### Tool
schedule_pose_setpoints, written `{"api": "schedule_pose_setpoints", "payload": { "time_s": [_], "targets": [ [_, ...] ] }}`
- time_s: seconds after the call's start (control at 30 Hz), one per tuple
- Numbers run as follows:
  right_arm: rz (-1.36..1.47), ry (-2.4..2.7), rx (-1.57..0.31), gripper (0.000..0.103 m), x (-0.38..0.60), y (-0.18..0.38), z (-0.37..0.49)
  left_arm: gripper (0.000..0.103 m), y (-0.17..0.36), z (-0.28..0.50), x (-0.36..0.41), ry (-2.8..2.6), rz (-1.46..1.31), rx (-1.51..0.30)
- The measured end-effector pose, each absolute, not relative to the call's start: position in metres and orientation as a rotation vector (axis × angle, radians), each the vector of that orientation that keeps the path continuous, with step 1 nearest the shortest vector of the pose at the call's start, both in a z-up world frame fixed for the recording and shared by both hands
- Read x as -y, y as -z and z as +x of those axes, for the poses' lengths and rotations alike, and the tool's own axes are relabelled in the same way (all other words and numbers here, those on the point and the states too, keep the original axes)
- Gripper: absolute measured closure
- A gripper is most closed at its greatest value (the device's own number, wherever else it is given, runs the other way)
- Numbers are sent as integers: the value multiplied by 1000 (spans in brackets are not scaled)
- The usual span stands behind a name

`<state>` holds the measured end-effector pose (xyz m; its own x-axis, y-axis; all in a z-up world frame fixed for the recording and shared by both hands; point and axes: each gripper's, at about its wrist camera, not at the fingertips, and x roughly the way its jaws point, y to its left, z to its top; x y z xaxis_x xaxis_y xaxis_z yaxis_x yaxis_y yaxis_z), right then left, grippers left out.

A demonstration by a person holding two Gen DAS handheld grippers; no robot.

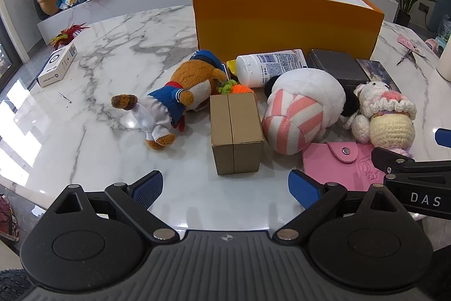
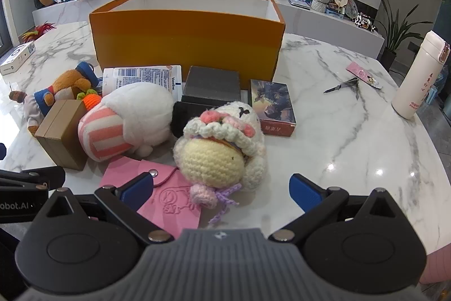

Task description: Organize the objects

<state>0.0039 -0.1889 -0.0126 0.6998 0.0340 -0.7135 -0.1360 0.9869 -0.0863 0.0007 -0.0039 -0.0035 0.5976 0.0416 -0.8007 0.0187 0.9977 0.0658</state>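
Note:
An open orange box (image 1: 282, 24) (image 2: 186, 38) stands at the back of the marble table. In front of it lies a pile: a brown teddy in sailor clothes (image 1: 174, 98) (image 2: 56, 92), a small cardboard box (image 1: 235, 131) (image 2: 60, 129), a white lotion tube (image 1: 270, 68) (image 2: 143, 75), a pink-striped white plush (image 1: 301, 112) (image 2: 126, 123), a crocheted doll (image 1: 386, 114) (image 2: 220, 145), a pink wallet (image 1: 335, 168) (image 2: 166, 202), a dark box (image 1: 335, 66) (image 2: 211, 86) and a card box (image 2: 273, 106). My left gripper (image 1: 225, 189) is open just short of the cardboard box. My right gripper (image 2: 221, 191) is open with the crocheted doll's lower end between its fingers, untouched.
A white thermos (image 2: 420, 75), nail clippers (image 2: 342, 85) and a pink card (image 2: 360, 69) lie to the right. A white carton (image 1: 57, 65) and a feathered ornament (image 1: 67, 34) sit at the left edge. A low shelf with plants and clutter runs behind the table.

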Motion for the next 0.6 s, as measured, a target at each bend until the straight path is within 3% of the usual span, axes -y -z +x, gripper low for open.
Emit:
{"api": "schedule_pose_setpoints", "payload": {
  "time_s": [0.6],
  "targets": [
    [-137,-96,-794,1,189,13,3,0,6,1,5,-4,68,-936]
  ]
}}
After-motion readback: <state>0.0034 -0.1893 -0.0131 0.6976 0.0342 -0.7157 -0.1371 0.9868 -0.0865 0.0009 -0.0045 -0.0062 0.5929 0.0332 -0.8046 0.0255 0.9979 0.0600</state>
